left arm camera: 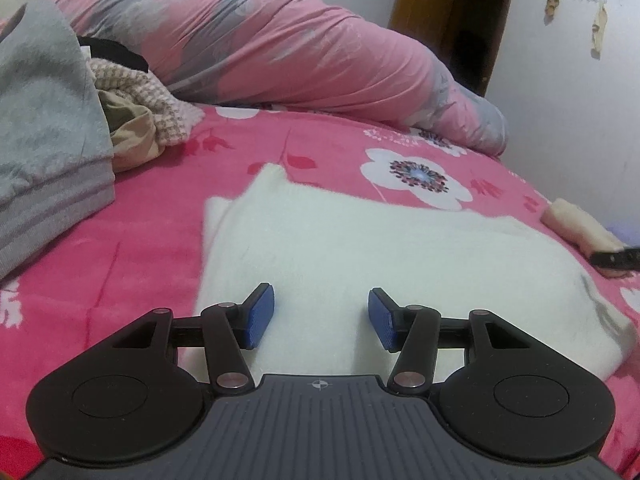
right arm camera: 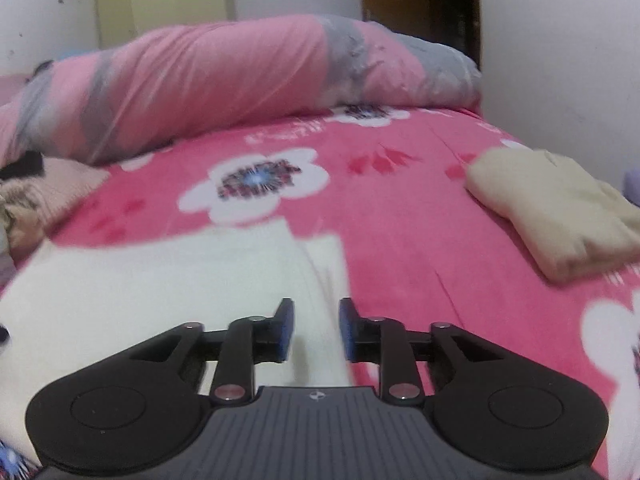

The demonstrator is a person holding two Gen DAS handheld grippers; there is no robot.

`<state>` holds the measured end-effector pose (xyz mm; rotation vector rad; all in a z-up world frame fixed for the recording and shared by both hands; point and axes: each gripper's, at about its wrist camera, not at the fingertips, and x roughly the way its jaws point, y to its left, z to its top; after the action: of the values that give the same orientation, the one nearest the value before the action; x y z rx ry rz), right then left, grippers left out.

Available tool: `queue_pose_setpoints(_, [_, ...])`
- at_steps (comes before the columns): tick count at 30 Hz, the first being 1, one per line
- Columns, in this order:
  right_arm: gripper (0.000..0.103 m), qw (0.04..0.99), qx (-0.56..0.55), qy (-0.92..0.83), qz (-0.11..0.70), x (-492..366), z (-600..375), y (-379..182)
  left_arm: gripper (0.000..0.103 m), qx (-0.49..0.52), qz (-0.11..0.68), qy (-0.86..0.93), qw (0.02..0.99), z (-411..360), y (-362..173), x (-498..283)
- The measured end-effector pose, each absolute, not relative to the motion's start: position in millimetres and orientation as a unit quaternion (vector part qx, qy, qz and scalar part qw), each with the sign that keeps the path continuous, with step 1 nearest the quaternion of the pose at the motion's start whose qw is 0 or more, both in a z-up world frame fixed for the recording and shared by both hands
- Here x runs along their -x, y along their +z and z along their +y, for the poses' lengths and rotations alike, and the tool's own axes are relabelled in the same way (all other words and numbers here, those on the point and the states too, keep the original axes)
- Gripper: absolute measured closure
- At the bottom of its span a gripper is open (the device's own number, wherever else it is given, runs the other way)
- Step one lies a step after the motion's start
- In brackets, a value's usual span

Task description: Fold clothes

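A white fluffy garment (left arm camera: 340, 240) lies flat on the pink flowered bedsheet (left arm camera: 120, 240). My left gripper (left arm camera: 322, 316) hovers over its near part, open, with its blue pads (left arm camera: 262, 316) wide apart and nothing pinched between them. In the right wrist view the same white garment (right arm camera: 160, 280) fills the lower left. My right gripper (right arm camera: 317, 330) stands over its right edge with a narrow gap between the pads (right arm camera: 286, 330). White cloth shows through the gap, and the pads do not press on it. The right gripper's black tip (left arm camera: 616, 258) pokes in at the far right of the left wrist view.
A folded beige garment (right arm camera: 560, 216) lies on the bed to the right. A heap of clothes with a grey sweater (left arm camera: 44, 120) and a checked knit (left arm camera: 140, 96) sits at the left. A rolled pink and grey quilt (left arm camera: 280, 40) lines the wall side. A dark doorway (left arm camera: 472, 20) lies beyond.
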<state>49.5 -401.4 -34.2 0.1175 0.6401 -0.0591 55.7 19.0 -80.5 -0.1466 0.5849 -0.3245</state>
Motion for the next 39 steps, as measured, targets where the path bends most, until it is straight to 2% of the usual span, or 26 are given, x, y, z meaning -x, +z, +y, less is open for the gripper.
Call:
queue_pose_setpoints(7, [0.068, 0.937, -0.042, 0.005, 0.346, -101, -406, -45, 0.05, 0.063, 0.287, -0.154, 0.944, 15, -80, -57])
queue_pose_setpoints(16, [0.071, 0.93, -0.02, 0.049, 0.363, -123, -401, -53, 0.049, 0.054, 0.286, -0.15, 0.945, 11, -80, -58])
queue_pose_setpoints(18, [0.078, 0.928, -0.037, 0.064, 0.366, -128, -405, -54, 0.049, 0.053, 0.286, -0.149, 0.945, 10, -80, -58])
queue_pose_setpoints(20, [0.091, 0.928, -0.036, 0.071, 0.364, -128, -402, -53, 0.049, 0.053, 0.285, -0.149, 0.945, 10, -80, -58])
queue_pose_setpoints(22, [0.092, 0.935, -0.022, 0.059, 0.348, -122, -398, -49, 0.049, 0.054, 0.284, -0.148, 0.946, 10, -80, -58])
queue_pose_setpoints(28, [0.094, 0.958, 0.014, 0.024, 0.285, -97, -392, -29, 0.049, 0.053, 0.284, -0.149, 0.946, 8, -77, -62])
queue_pose_setpoints(39, [0.094, 0.96, -0.001, -0.002, 0.28, -99, -401, -46, 0.049, 0.045, 0.278, -0.148, 0.948, 3, -80, -69])
